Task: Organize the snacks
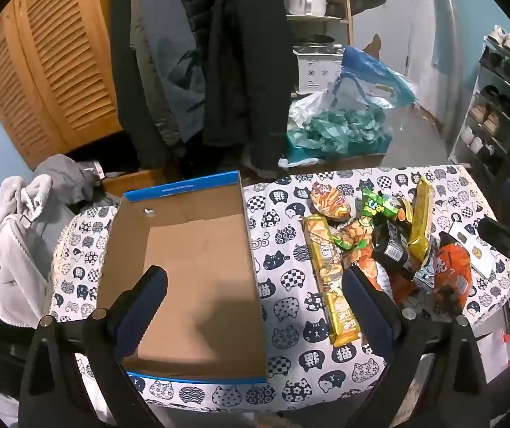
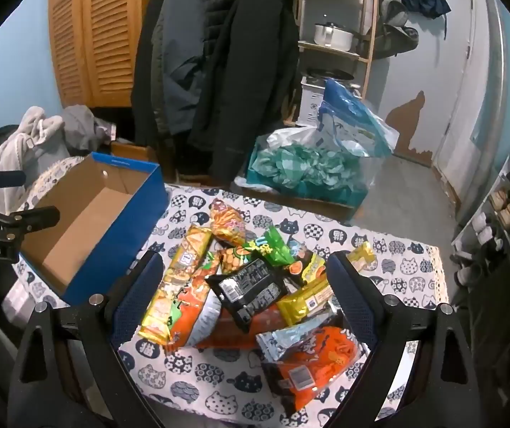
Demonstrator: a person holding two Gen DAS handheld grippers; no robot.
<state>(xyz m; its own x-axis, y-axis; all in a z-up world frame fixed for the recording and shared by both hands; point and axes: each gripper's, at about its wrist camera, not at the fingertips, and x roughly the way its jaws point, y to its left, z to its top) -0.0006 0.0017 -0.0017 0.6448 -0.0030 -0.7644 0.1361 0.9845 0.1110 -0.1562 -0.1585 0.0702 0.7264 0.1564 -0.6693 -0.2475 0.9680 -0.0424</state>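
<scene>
An empty cardboard box with blue outer walls [image 1: 190,271] sits on the left of a cat-print tablecloth [image 1: 283,306]; it also shows in the right wrist view [image 2: 87,228]. A pile of snack packets [image 2: 247,285] lies to its right, with a long yellow packet [image 1: 329,285], a black packet [image 2: 251,290] on top and an orange packet [image 2: 319,360] nearest. My left gripper [image 1: 255,278] is open and empty above the box's right wall. My right gripper [image 2: 244,274] is open and empty, above the pile.
Coats [image 1: 197,53] hang behind the table beside a slatted wooden door [image 1: 51,71]. Grey clothes [image 1: 26,235] lie at the left. A crate with teal plastic bags [image 2: 312,167] stands behind the table. A shoe rack [image 1: 494,107] is at the right.
</scene>
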